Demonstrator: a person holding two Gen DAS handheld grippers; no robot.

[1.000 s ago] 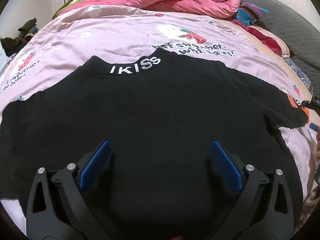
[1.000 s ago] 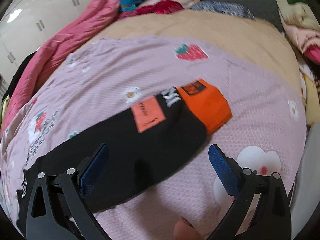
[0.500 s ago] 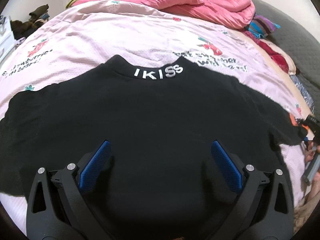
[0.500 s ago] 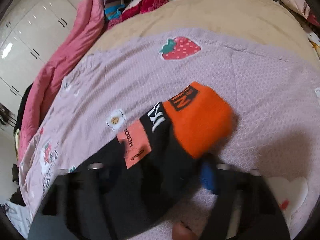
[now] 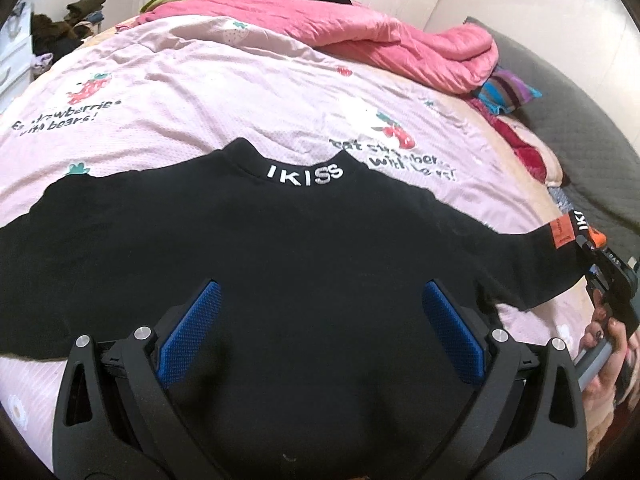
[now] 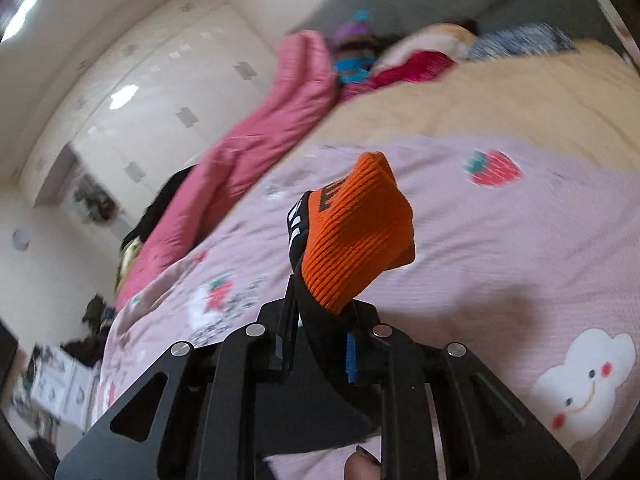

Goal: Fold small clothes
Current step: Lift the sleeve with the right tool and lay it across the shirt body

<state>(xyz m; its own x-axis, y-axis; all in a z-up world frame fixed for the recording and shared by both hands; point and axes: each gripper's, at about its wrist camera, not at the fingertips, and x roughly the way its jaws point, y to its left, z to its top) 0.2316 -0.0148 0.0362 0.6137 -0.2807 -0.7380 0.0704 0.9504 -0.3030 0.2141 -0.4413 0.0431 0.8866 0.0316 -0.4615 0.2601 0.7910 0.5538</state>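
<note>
A bed (image 5: 200,92) filled both views, covered by a pale pink sheet printed with strawberries, bears and lettering, with a beige blanket (image 6: 500,104) further toward the head. A rumpled pink quilt (image 5: 400,44) lay along the far side of the bed, below white wardrobe doors (image 6: 132,96). The black sweater (image 5: 280,260) lay spread flat on the pink sheet, back up, its collar with the white letters IKISS pointing away from the left wrist camera and its sleeves stretched out to either side. The left tongs (image 5: 320,332) hovered over the lower body of the sweater, jaws wide, blue pads well apart with nothing between them. At the right edge of that view the right sleeve rose off the sheet, lifted toward a hand (image 5: 608,344) gripping the other tool. The right tongs (image 6: 320,344) were closing narrow on that sleeve end, black cloth pinched between the pads. The orange ribbed cuff (image 6: 356,236) stood up above the jaws, clear of the bed, with white stripes on the black band just beside it. A fingertip showed at the bottom of the right wrist view.
</note>
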